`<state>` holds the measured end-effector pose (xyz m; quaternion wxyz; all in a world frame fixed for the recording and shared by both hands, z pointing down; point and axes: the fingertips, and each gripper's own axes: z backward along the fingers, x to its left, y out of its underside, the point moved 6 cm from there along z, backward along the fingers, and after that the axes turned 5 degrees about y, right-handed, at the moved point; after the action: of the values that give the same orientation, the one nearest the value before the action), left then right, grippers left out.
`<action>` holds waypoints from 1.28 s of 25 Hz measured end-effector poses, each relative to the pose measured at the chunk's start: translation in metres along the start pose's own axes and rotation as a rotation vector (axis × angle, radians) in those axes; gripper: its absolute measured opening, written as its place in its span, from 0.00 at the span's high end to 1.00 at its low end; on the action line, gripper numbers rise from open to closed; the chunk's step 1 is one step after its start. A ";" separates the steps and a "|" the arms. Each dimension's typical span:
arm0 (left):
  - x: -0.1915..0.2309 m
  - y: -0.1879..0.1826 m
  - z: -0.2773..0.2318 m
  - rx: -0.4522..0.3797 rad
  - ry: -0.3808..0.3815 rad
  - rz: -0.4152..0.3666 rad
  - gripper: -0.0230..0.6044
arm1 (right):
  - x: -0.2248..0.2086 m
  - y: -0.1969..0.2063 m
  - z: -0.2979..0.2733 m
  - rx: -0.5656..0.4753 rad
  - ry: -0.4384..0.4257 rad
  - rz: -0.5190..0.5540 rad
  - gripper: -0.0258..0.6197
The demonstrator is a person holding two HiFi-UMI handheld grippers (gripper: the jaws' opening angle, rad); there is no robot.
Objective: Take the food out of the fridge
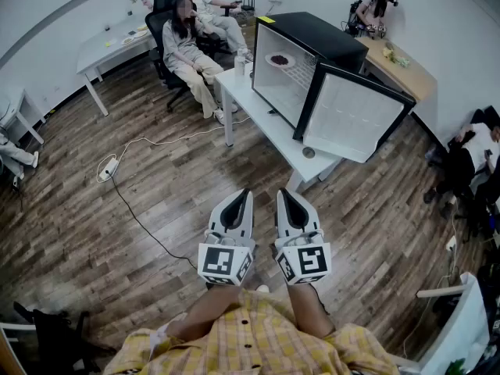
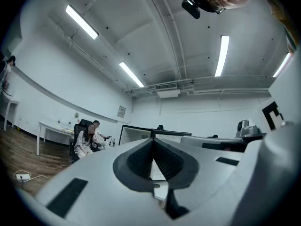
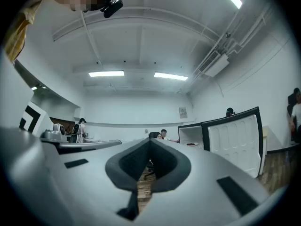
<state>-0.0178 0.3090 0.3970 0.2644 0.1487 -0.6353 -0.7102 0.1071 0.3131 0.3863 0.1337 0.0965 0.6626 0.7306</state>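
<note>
The fridge (image 1: 332,44) stands open; the food (image 1: 280,59) sits inside, far ahead of the jaws; left gripper (image 1: 243,196) and right gripper (image 1: 286,196) are both closed together, empty.

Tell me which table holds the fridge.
The middle white table: the open fridge stands on it. The left table and the wooden desk have none.

Head view downward, others level — fridge (image 1: 308,61) shared

left tool (image 1: 244,199): jaws together, empty | right tool (image 1: 286,199): jaws together, empty | side by side, near level
</note>
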 end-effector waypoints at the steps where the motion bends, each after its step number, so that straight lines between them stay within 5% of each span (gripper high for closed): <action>1: 0.000 0.000 0.002 0.001 0.001 0.003 0.95 | 0.002 0.000 0.001 0.002 0.000 0.001 0.95; 21: 0.038 0.015 0.023 0.055 0.091 0.038 0.95 | 0.045 0.020 -0.009 0.059 0.056 0.002 0.95; 32: 0.085 0.027 -0.002 0.059 0.094 0.046 0.95 | 0.052 0.039 -0.059 0.049 0.051 -0.002 0.95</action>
<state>-0.0810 0.2582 0.4336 0.3057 0.1750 -0.6461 -0.6771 0.0368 0.2711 0.4172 0.1150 0.0805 0.6837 0.7161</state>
